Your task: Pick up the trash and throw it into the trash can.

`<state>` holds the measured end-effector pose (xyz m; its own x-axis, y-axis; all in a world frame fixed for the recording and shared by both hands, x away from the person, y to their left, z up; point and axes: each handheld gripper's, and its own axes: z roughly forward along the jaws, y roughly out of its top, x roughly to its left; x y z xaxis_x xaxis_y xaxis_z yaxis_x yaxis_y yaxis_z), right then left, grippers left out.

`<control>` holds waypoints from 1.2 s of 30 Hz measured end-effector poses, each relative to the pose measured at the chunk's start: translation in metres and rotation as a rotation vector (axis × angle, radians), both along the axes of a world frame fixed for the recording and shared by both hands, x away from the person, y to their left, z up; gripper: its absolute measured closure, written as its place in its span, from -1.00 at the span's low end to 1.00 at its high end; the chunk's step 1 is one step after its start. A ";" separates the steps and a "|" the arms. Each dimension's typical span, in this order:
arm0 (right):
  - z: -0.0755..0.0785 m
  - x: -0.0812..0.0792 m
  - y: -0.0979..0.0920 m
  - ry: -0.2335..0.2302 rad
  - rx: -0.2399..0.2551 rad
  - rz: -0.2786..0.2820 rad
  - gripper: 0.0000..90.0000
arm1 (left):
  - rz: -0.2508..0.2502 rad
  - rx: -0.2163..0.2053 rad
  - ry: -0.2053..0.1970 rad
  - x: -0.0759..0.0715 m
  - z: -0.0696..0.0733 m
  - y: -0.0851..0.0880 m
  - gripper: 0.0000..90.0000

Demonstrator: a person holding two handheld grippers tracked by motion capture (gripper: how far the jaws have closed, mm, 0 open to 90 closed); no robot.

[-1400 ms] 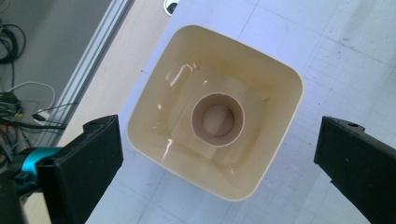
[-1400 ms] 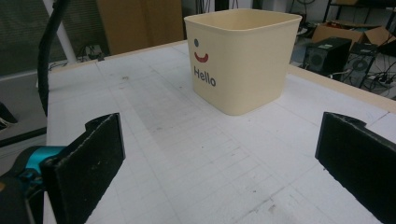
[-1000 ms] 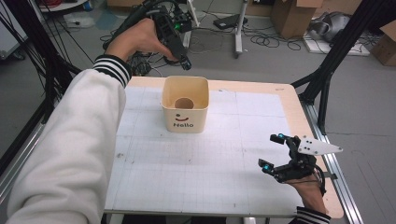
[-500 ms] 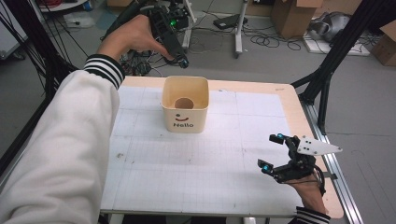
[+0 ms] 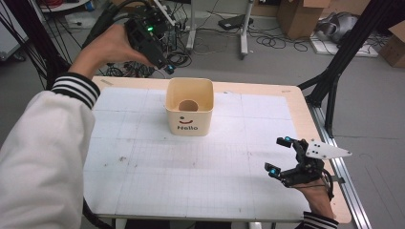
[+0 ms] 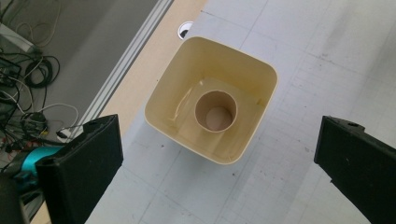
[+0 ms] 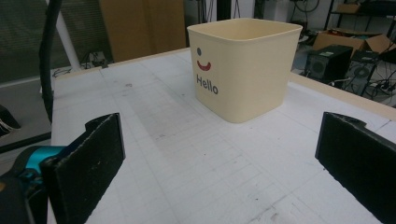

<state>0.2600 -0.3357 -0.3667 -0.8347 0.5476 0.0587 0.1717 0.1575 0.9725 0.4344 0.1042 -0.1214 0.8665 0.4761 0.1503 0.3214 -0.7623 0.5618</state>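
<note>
Both grippers wide open, empty: left gripper (image 5: 165,64) above cup (image 5: 189,113), right gripper (image 5: 279,157).

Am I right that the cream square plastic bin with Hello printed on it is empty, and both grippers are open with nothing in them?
Not quite. The cream square plastic bin is not empty: a cardboard-coloured tube stands inside it, as the left gripper view shows looking straight down. The rest holds: the left gripper and right gripper are both open and hold nothing.

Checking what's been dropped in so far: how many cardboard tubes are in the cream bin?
1: a single cardboard tube standing upright on the floor of the cream bin, seen from above; nothing else shows inside.
</note>
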 end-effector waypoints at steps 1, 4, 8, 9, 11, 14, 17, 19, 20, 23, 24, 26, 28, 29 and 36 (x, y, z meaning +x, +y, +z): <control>0.000 0.000 0.000 0.001 0.003 0.000 -0.99 | 0.002 -0.006 -0.020 -0.006 -0.003 0.008 -0.96; 0.000 0.000 -0.001 -0.005 0.017 0.000 -0.99 | 0.005 -0.040 -0.029 -0.011 -0.005 0.017 -0.96; -0.002 0.000 -0.001 0.004 0.017 -0.002 -1.00 | -0.007 -0.098 -0.052 -0.025 -0.016 0.033 -0.96; -0.002 0.001 -0.002 0.001 0.017 -0.004 -0.99 | -0.012 -0.104 -0.057 -0.028 -0.019 0.036 -0.96; -0.002 0.000 -0.002 0.002 0.021 -0.009 -0.99 | -0.019 -0.124 -0.072 -0.035 -0.026 0.042 -0.96; -0.001 -0.001 -0.002 -0.002 0.018 -0.011 -0.99 | -0.027 -0.182 -0.096 -0.046 -0.037 0.055 -0.96; 0.000 -0.001 -0.002 -0.009 0.017 -0.012 -0.99 | -0.034 -0.231 -0.114 -0.059 -0.047 0.068 -0.96; 0.000 -0.001 -0.001 -0.001 0.015 -0.008 -0.99 | -0.045 -0.266 -0.130 -0.072 -0.055 0.082 -0.96; 0.000 -0.001 -0.001 -0.001 0.015 -0.008 -0.99 | -0.045 -0.266 -0.130 -0.072 -0.055 0.082 -0.96; 0.000 -0.001 0.000 -0.004 0.011 -0.008 -0.99 | -0.044 -0.318 -0.151 -0.085 -0.066 0.097 -0.96; 0.000 -0.001 0.000 -0.003 0.006 -0.007 -0.99 | -0.045 -0.338 -0.157 -0.088 -0.070 0.101 -0.96; 0.000 0.000 0.000 -0.005 0.007 -0.010 -0.99 | -0.045 -0.349 -0.168 -0.094 -0.076 0.107 -0.96; 0.001 0.000 0.000 -0.005 0.011 -0.015 -0.99 | -0.042 -0.352 -0.172 -0.100 -0.085 0.113 -0.96; 0.001 -0.001 0.000 -0.002 0.013 -0.017 -0.99 | -0.044 -0.364 -0.175 -0.102 -0.088 0.116 -0.96; 0.001 0.000 0.002 -0.001 0.001 -0.017 -0.99 | -0.030 -0.474 -0.204 -0.120 -0.118 0.140 -0.96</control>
